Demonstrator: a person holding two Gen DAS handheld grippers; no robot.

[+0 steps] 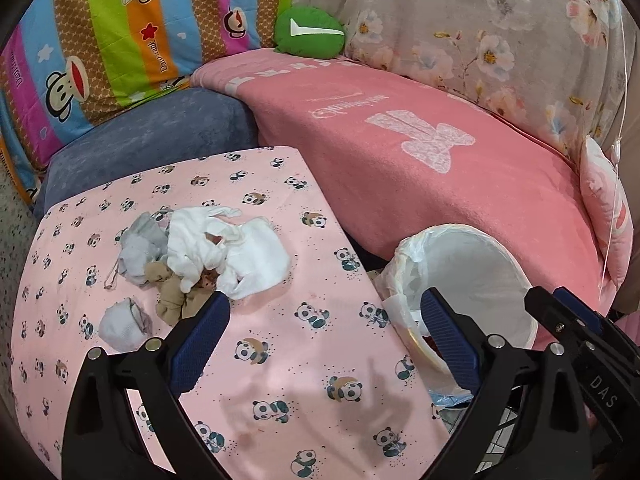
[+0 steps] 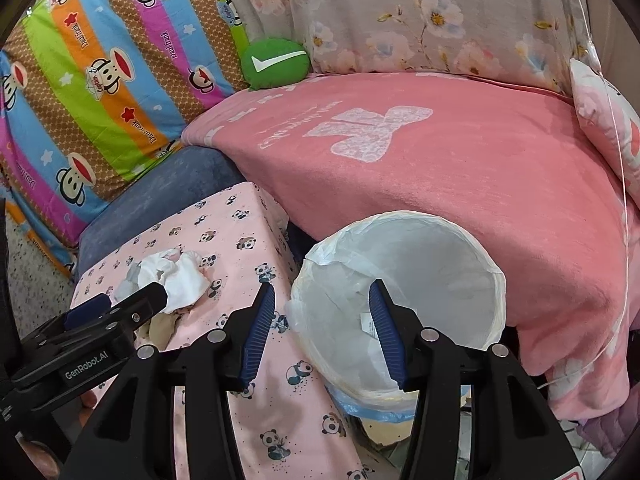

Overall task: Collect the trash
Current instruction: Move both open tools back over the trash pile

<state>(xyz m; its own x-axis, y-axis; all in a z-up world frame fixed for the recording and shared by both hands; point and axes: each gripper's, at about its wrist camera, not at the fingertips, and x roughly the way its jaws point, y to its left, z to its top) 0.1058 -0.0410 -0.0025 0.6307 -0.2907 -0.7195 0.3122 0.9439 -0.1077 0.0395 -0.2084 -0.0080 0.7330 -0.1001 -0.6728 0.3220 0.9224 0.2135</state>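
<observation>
A heap of crumpled white, grey and tan tissues (image 1: 216,256) lies on the pink panda-print cloth (image 1: 304,364), with a small white wad (image 1: 122,324) to its left. My left gripper (image 1: 326,328) hovers open in front of the heap, nothing between its fingers. A bin with a white liner (image 1: 476,276) stands at the cloth's right edge. In the right wrist view my right gripper (image 2: 322,324) is open and holds nothing, over the left rim of the bin (image 2: 436,272). A printed wrapper (image 2: 366,322) lies inside. The tissue heap (image 2: 176,276) and my left gripper (image 2: 120,312) show at the left.
A sofa under a pink blanket (image 1: 420,168) runs behind the bin. On it are a green round cushion (image 1: 310,32), a striped monkey-print pillow (image 1: 120,36) and a floral cover (image 1: 500,40). A blue-grey cushion (image 1: 160,136) sits behind the cloth-covered surface.
</observation>
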